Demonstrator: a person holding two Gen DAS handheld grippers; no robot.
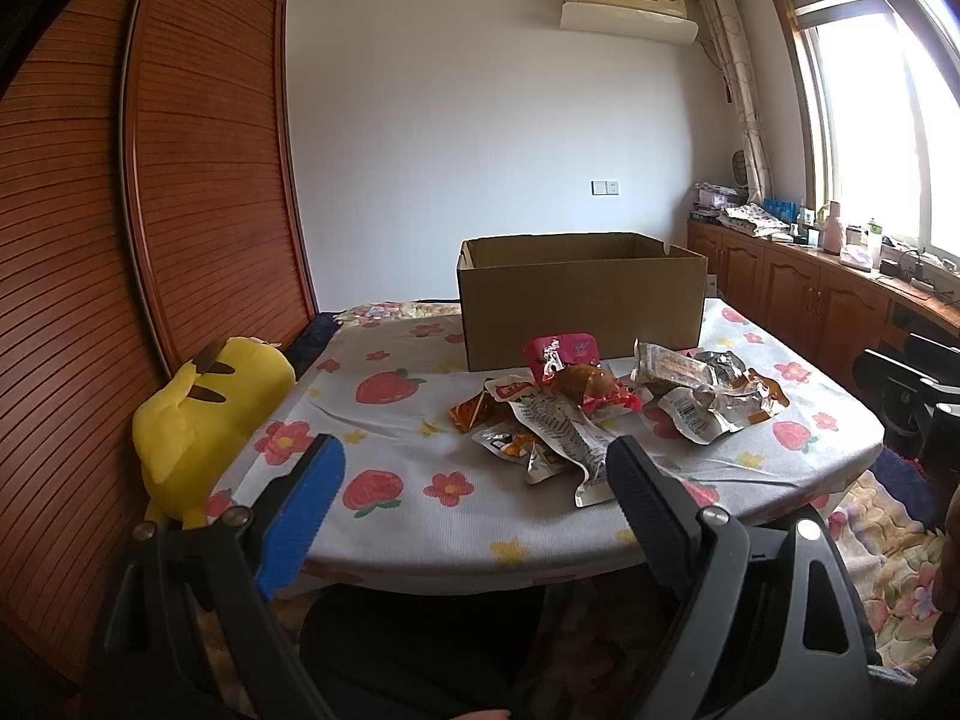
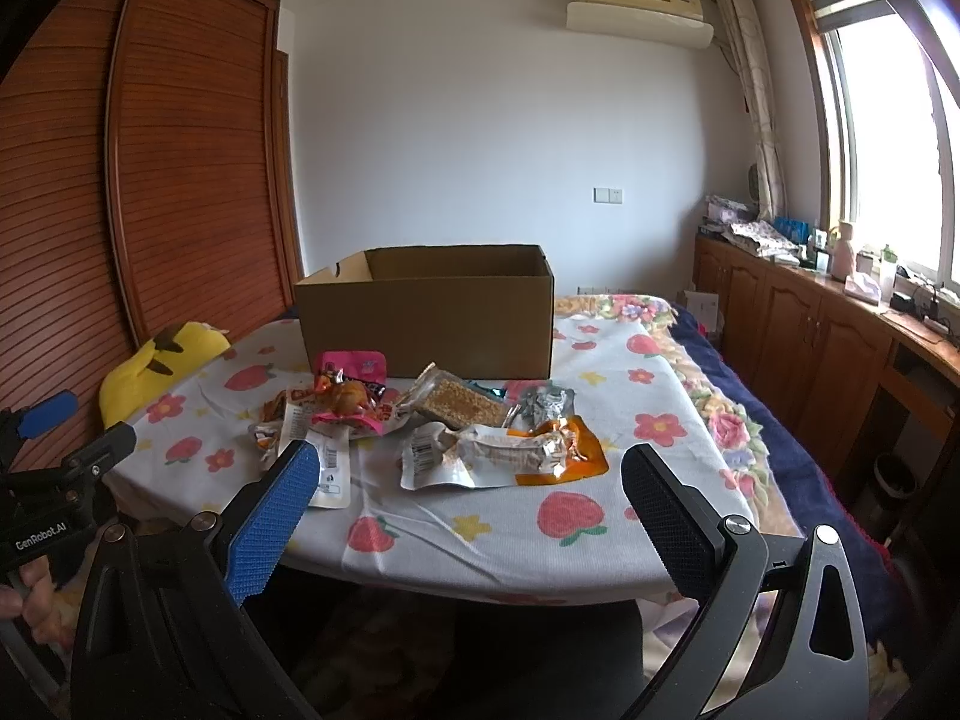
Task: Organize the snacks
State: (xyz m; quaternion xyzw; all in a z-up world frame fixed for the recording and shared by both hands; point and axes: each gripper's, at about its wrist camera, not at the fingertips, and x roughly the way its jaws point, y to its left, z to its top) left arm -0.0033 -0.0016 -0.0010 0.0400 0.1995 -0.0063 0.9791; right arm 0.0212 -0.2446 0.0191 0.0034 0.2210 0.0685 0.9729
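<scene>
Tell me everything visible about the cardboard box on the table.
The cardboard box is plain brown, rectangular and open at the top, with no flaps showing above its rim. It stands upright on the flowered tablecloth, toward the far side of the table. Its near wall is bare and slightly creased; a small notch shows in one top corner. Its inside floor is hidden. The snack packets lie piled in front of it, with the pink packet closest to its near wall. Neither gripper touches it.
</scene>
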